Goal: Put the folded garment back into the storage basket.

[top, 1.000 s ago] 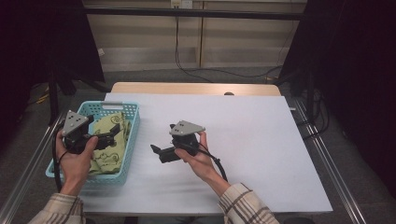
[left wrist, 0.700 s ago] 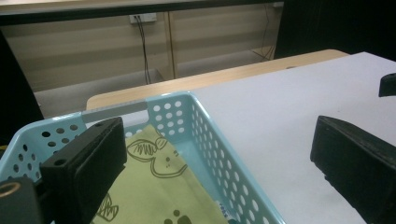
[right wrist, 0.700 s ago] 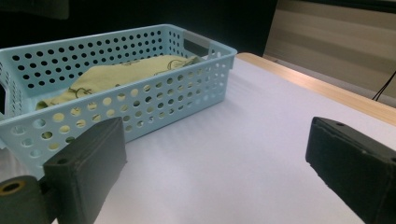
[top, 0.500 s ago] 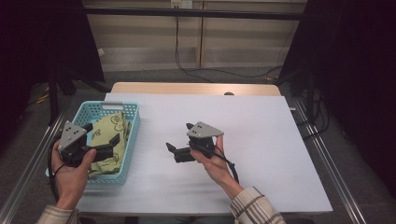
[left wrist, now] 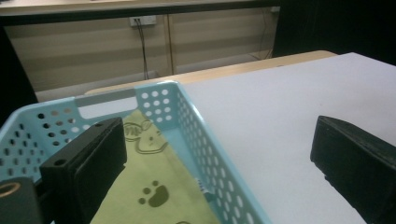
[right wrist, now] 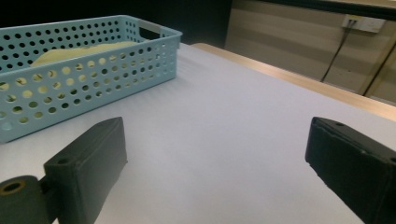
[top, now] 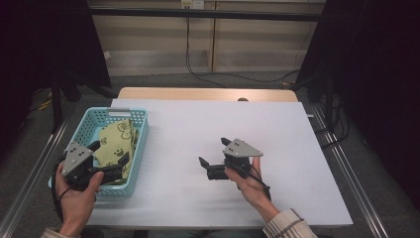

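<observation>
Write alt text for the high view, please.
A person holds the left gripper, fingers open, over a blue basket holding a green patterned cloth; the right gripper, also open, rests on the white table.

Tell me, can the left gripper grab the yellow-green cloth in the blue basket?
Probably yes: the left gripper hangs open above the yellow-green paw-print cloth, which lies uncovered in the open-topped light blue plastic basket.

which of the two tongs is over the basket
The left tongs, jaws open above the blue basket and its green cloth. The right tongs sit over bare white table.
</observation>
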Demonstrator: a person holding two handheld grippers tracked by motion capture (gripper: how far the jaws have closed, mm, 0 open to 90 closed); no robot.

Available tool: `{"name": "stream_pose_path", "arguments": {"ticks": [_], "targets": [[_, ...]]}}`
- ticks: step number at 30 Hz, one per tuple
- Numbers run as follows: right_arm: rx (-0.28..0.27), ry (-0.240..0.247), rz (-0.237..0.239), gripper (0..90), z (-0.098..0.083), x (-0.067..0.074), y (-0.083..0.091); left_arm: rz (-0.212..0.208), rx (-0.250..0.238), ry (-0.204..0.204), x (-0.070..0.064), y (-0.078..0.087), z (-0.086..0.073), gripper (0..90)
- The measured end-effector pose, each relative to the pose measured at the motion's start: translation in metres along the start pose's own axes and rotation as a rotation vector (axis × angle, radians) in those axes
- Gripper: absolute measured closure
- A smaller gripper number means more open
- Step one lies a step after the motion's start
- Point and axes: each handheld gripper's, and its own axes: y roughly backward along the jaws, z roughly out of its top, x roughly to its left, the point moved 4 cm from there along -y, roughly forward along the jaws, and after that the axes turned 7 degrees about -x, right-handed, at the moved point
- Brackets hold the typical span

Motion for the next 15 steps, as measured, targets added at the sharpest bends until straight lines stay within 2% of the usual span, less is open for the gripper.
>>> {"name": "stream_pose_path", "arguments": {"ticks": [5, 7, 10, 12, 15], "targets": [[-0.004, -0.017, -0.05, 3.1, -0.004, -0.014, 0.021, -0.054, 0.004, 0.019, -0.009, -0.01, -0.006, 3.8], [-0.008, -0.027, -0.065, 2.5, -0.005, -0.018, 0.029, -0.044, -0.005, 0.006, -0.013, -0.014, -0.007, 3.8], [-0.014, -0.036, -0.095, 0.1, -0.007, -0.023, 0.041, -0.05, -0.006, 0.05, -0.018, -0.016, -0.008, 3.7], [-0.017, -0.04, -0.127, 0.3, -0.008, -0.026, 0.047, -0.07, -0.009, 0.041, -0.023, -0.019, -0.008, 3.8], [-0.034, -0.042, -0.152, 0.3, -0.008, -0.031, 0.056, -0.069, -0.006, 0.025, -0.026, -0.021, -0.01, 3.7]]}}
